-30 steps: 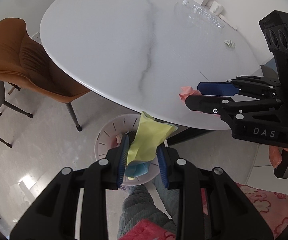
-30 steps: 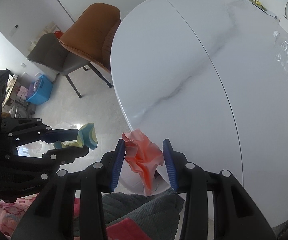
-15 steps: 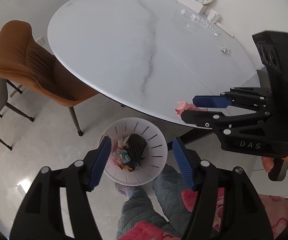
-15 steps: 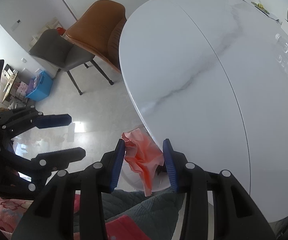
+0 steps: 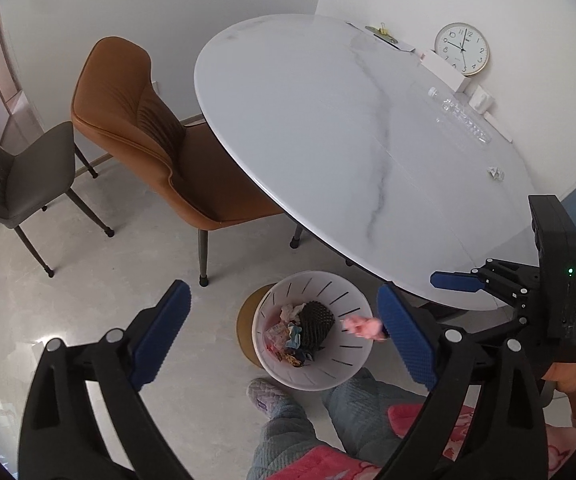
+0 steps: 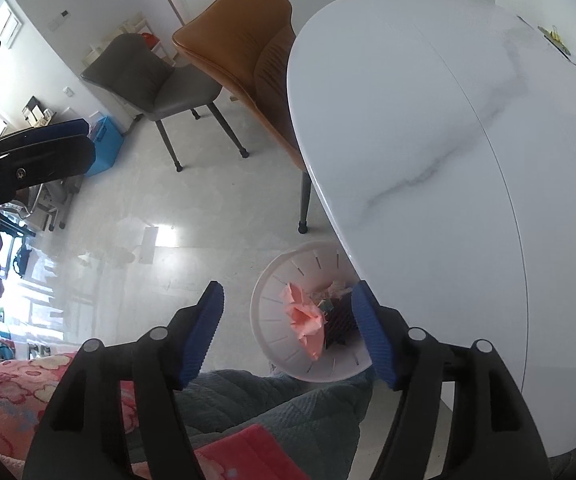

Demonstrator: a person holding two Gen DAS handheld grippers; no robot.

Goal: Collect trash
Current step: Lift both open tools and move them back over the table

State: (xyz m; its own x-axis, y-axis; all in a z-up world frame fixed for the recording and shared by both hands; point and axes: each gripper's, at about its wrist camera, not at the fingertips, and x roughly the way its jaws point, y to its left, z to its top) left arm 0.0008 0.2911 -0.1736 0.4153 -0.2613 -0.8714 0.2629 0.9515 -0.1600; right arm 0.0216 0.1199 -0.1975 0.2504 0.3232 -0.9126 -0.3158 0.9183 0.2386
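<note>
A white slotted trash bin (image 5: 351,354) stands on the floor at the table's edge, holding wrappers and a dark netted piece (image 5: 315,326). A crumpled pink paper (image 6: 305,320) falls over the bin between my open right fingers; it also shows in the left wrist view (image 5: 361,326). My right gripper (image 6: 288,330) is open and empty above the bin, and shows at the right of the left wrist view (image 5: 467,300). My left gripper (image 5: 284,332) is wide open and empty above the bin. On the white marble table (image 5: 327,120) lie a clear plastic bottle (image 5: 461,118) and a small crumpled scrap (image 5: 496,173).
An orange chair (image 5: 148,136) and a grey chair (image 5: 16,176) stand left of the table. A round clock (image 5: 462,49), a white box (image 5: 445,70) and papers sit at the table's far side. The person's legs and slipper (image 5: 266,394) are below the bin. A blue crate (image 6: 106,146) is far left.
My left gripper opened and dropped the yellow and blue paper into the bin, then drew back. My right gripper moved over the bin and opened, letting go of the pink paper.
</note>
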